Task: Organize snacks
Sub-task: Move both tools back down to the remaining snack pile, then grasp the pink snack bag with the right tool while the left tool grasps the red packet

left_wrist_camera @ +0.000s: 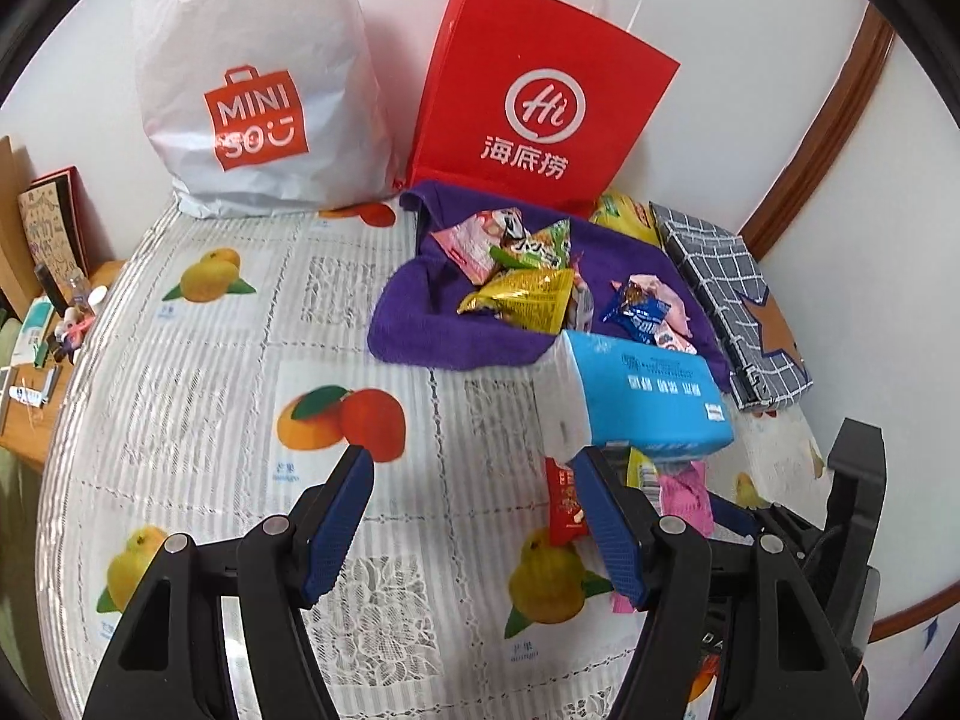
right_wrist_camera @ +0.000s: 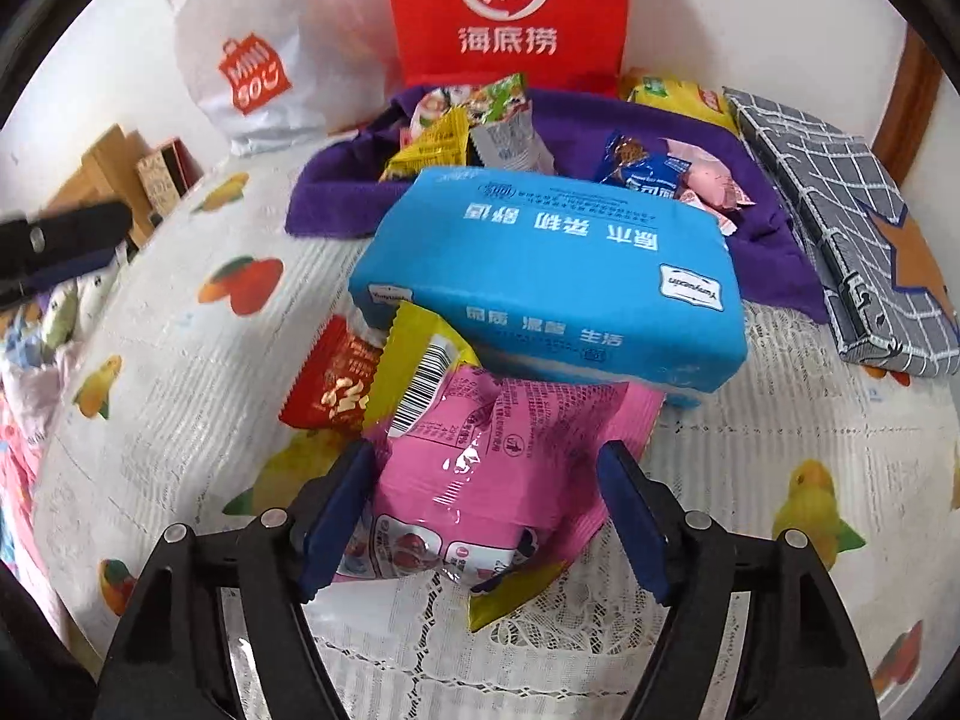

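The right claw [right_wrist_camera: 483,516] is spread around a pink snack packet [right_wrist_camera: 474,480] lying on the surface [right_wrist_camera: 750,450] just in front of the blue tissue pack [right_wrist_camera: 552,276]. The left claw [left_wrist_camera: 471,516] hangs spread over bare cloth; more snacks sit on the purple towel [left_wrist_camera: 408,324]

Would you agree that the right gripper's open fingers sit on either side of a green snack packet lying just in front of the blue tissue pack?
Not quite: the right wrist view shows the snack packet is pink, not green. The right gripper is open around it, just in front of the blue tissue pack.
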`<state>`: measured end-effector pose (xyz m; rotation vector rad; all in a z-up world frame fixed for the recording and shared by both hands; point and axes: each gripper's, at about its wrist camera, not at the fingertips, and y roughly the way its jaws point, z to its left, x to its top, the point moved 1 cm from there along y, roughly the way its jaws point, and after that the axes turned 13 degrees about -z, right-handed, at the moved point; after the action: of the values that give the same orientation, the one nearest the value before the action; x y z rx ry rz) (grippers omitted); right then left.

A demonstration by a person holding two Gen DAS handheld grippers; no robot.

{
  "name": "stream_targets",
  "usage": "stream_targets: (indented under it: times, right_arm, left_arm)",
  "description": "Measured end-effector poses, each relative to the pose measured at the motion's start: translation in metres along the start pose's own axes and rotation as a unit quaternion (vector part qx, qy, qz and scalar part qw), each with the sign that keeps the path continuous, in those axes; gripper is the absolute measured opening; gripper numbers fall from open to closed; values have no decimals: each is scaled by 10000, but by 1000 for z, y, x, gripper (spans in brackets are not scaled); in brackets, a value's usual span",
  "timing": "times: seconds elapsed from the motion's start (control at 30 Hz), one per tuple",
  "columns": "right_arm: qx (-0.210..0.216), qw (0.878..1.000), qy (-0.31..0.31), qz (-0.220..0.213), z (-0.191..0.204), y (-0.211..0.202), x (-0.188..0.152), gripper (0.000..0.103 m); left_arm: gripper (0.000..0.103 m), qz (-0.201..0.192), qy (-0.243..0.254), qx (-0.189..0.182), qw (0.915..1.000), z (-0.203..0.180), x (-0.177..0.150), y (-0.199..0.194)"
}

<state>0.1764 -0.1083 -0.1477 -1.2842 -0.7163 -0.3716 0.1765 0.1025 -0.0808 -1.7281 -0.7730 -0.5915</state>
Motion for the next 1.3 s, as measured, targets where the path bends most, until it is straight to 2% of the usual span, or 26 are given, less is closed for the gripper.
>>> stream_targets:
  times: [0.03, 0.13, 0.23, 0.5, 0.63, 0.83, 1.07, 1.3]
  right_arm:
    - [52, 10000, 22, 20, -2, 1, 0, 75]
    - [146, 9999, -67, -38, -3, -2, -1, 61]
    - [142, 9998, -130, -100, -10, -12, -1, 57]
    - [-130, 9994, 165, -271, -58, -36, -4, 56]
    - [-331, 9984, 357, -288, -85, -43, -8, 56]
    - [-426, 9969, 585, -296, -111, -44, -14, 56]
    - [-374, 9965, 684, -295, -121, -40, -20, 57]
    - [-326, 9965, 681, -347, -121, -41, -22, 57]
  left_arm:
    - [67, 23, -3, -8, 10000, -1, -1, 2]
    - [67, 143, 27, 20, 9999, -5, -8, 10]
    - [67, 294, 65, 12, 9995, -11, -15, 22]
    - [67, 723, 220, -199, 9969, -34, -34, 63]
    - [67, 949, -119, -461, 9943, -30, -47, 81]
    - [79, 934, -99, -624, 9936, -34, -49, 83]
    - [84, 862, 195, -369, 9954, -48, -54, 84]
    - [85, 817, 280, -206, 9961, -60, -54, 91]
